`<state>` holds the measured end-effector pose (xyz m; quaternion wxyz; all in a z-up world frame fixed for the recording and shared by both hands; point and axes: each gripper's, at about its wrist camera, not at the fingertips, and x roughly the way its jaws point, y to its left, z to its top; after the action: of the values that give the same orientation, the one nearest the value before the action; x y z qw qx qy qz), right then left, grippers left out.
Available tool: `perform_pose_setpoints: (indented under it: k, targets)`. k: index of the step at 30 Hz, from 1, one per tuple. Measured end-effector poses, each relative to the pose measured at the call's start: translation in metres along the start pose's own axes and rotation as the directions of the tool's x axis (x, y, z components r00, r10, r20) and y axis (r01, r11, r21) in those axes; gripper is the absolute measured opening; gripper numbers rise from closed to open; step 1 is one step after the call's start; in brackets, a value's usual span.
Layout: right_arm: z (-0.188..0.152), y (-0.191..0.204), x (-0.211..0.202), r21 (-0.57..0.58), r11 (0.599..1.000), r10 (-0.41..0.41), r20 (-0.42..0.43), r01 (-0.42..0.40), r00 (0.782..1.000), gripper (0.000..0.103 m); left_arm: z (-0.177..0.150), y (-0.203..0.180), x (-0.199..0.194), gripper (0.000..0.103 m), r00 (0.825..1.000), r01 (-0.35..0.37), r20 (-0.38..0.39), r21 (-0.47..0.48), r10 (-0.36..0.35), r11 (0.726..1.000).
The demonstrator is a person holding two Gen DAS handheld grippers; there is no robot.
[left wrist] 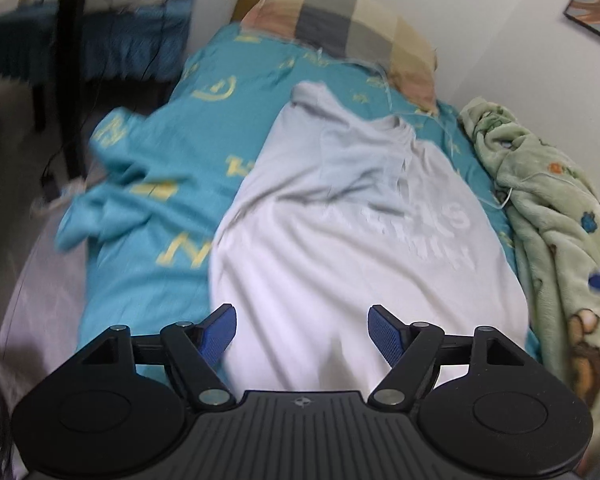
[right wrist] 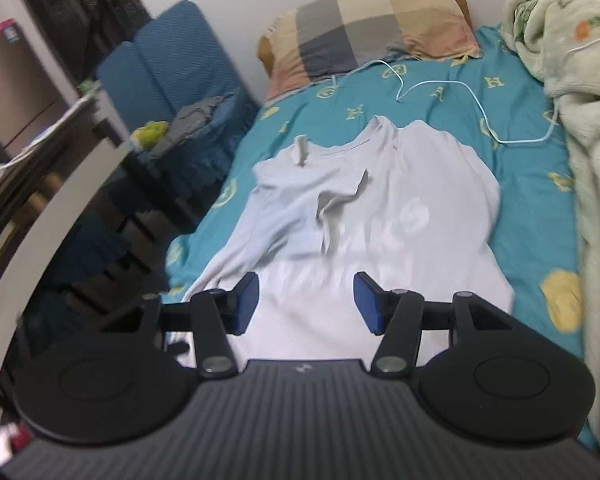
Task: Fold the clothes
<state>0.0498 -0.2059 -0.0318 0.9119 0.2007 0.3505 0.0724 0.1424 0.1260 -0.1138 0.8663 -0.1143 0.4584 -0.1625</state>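
On bed [left wrist: 148, 288], pale shirt [left wrist: 340, 240] — grippers [left wrist: 302, 330] [right wrist: 306, 302] empty

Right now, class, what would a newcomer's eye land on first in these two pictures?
First, the pale T-shirt spread in the middle of the teal bedsheet, one sleeve folded in over its chest. Next, the checked pillow at the head of the bed and the green blanket bunched along the right side. Both the left gripper and right gripper hang open over the shirt's near hem.
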Motion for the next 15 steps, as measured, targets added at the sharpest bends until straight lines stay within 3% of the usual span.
perform_pose_setpoints:
  k: [5, 9, 15]
  targets:
    - [-0.047, -0.016, -0.005, 0.017, 1.0, 0.015, -0.087, -0.013, 0.996, 0.056, -0.012, 0.025, -0.022, 0.075, 0.986, -0.045, -0.163, -0.012, 0.042, 0.999]
    - [-0.068, -0.03, 0.02, 0.032, 0.999, -0.036, -0.183, 0.043, 0.982, 0.056, -0.024, 0.039, -0.018, 0.075, 0.947, -0.05, -0.318, -0.025, 0.039, 0.998]
    - [-0.078, -0.037, 0.045, 0.07, 0.997, 0.01, -0.246, 0.008, 0.969, 0.056, -0.039, 0.021, -0.004, 0.075, 0.894, -0.013, -0.447, -0.007, 0.009, 1.0]
